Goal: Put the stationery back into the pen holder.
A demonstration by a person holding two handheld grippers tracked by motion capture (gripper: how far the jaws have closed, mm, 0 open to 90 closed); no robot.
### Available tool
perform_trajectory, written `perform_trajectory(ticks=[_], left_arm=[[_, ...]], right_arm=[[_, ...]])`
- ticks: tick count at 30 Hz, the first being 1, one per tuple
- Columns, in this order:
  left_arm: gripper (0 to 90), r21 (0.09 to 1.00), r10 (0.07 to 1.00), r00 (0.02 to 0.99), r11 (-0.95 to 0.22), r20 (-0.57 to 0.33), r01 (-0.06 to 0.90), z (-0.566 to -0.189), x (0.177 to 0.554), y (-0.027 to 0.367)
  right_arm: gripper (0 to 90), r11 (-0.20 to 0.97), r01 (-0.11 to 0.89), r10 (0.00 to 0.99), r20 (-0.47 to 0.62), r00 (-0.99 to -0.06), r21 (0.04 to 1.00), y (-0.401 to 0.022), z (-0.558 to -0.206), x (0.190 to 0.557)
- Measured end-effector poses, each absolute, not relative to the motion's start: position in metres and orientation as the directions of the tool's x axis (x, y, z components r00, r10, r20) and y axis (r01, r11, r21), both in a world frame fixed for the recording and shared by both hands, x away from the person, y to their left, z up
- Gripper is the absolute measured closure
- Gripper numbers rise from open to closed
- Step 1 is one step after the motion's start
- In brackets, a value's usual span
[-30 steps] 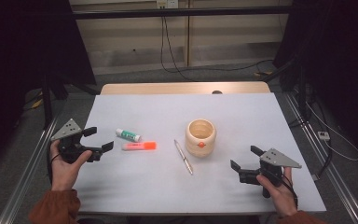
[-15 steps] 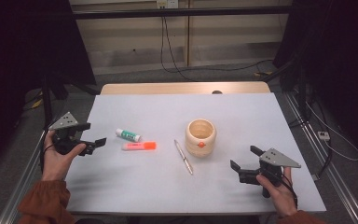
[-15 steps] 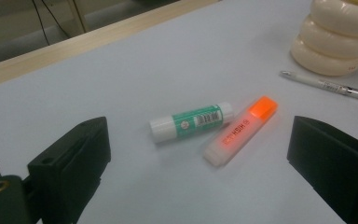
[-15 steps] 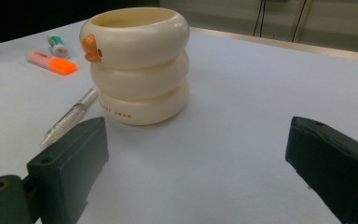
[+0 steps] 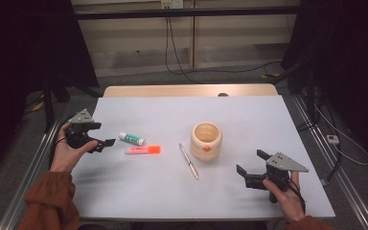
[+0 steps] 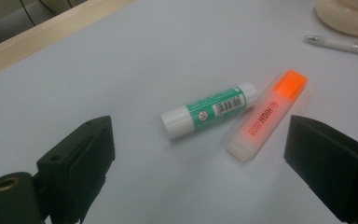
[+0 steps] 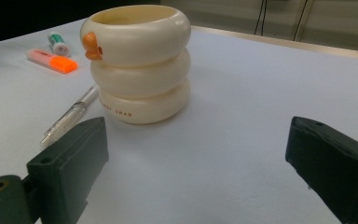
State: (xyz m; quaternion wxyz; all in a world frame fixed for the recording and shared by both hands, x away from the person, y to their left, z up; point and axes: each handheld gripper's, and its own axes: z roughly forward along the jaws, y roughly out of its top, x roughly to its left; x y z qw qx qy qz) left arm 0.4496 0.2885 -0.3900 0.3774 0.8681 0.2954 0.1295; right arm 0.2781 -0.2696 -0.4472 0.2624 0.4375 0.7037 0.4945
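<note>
The left tool (image 5: 101,134) hovers at the surface's (image 5: 172,115) left edge, jaws spread wide and holding nothing. Just ahead of it lie the glue stick (image 6: 209,109) and, touching it, the orange highlighter (image 6: 266,114). The right tool (image 5: 251,167), also spread, faces the cream cup (image 7: 140,60), well apart.

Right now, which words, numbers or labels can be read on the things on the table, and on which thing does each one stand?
"HIGH": on the orange highlighter, along its body; the smaller print after it is too blurred to read.
"THAN": on the bottom ring of the cream holder, in small red letters; uncertain, and any letters before it are unclear.
Glue stick: green label with a barcode and a round sign; its words are too small to read.
Pen: print too blurred.
</note>
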Motion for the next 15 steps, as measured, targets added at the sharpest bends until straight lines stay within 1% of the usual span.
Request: perform_trajectory(ticks=[4,6,9,12,13,15], left_arm=[[6.3,0.710,0.585,0.811,-0.570,-0.002,0.413,-0.392,0.459,0.281],[7.2,0.704,0.557,0.831,-0.595,0.014,0.387,-0.394,0.464,0.276],[7.5,0.683,0.526,0.851,-0.625,0.010,0.378,-0.398,0.472,0.269],[7.8,0.671,0.496,0.867,-0.654,0.034,0.348,-0.401,0.476,0.262],[7.7,0.675,0.490,0.871,-0.650,0.022,0.349,-0.402,0.478,0.260],[7.7,0.657,0.461,0.887,-0.680,0.039,0.325,-0.401,0.482,0.257]], right_arm=[[5.5,0.124,0.360,0.876,0.068,-0.478,0.925,-0.269,-0.448,0.278],[5.5,0.128,0.360,0.874,0.067,-0.481,0.924,-0.270,-0.448,0.279],[5.5,0.129,0.360,0.873,0.066,-0.483,0.924,-0.269,-0.448,0.278],[5.4,0.129,0.360,0.873,0.066,-0.483,0.924,-0.270,-0.448,0.278],[5.4,0.129,0.360,0.873,0.066,-0.483,0.924,-0.270,-0.448,0.278],[5.4,0.127,0.361,0.874,0.068,-0.482,0.924,-0.270,-0.448,0.278]])
